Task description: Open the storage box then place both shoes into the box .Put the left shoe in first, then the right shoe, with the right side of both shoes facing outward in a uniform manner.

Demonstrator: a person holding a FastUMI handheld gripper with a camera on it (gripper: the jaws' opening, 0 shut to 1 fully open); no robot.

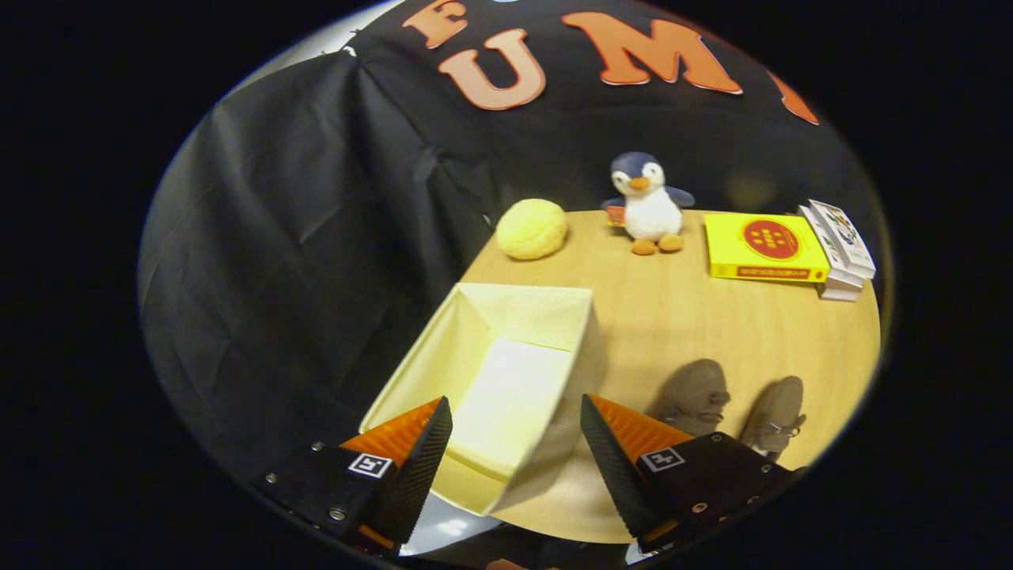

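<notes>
A pale yellow fabric storage box (554, 313) stands open on the wooden table (712, 332), its inside bare. My gripper (516, 418) hangs open above the box's near end, with the box floor showing between the fingers and nothing held. Two grey-brown shoes lie side by side on the table to the right of the box: one shoe (696, 396) just beyond the right finger, the other shoe (777, 416) farther right near the table's edge. Both point away from me.
At the back of the table sit a yellow round plush (532, 229), a penguin plush (649, 204), a flat yellow box (761, 247) and a stack of books (840, 252). Black cloth walls close the left and back.
</notes>
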